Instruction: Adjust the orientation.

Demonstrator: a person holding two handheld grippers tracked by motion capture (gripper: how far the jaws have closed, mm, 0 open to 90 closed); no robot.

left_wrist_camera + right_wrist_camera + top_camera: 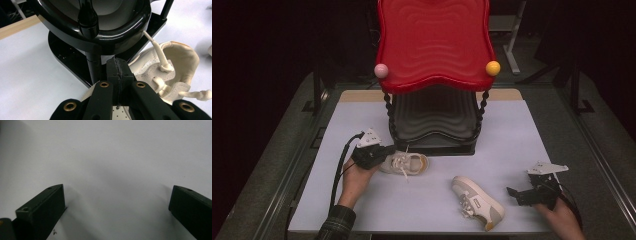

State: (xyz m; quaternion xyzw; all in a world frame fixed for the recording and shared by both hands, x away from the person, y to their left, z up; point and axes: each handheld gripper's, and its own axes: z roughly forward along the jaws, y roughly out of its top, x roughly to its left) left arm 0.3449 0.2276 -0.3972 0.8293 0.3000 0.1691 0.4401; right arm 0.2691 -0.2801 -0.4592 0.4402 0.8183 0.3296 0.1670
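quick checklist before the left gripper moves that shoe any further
1. Left gripper jaws closed: ok. Whether they pinch the cream lace-up shoe at its heel edge: cannot tell.
2. Shoe clear of the black lower shelf of the red-topped two-tier stand: not ok, it lies against the base.
3. Loose white lace free of the stand: cannot tell, its tip reaches the black rim.
4. Right gripper open and empty over the white table: ok.
5. Second cream shoe out of the way: ok, it lies apart near the front edge.

Red wavy tray (433, 40) atop black stand (434, 125); pink ball (381, 70), yellow ball (493, 68) at corners.
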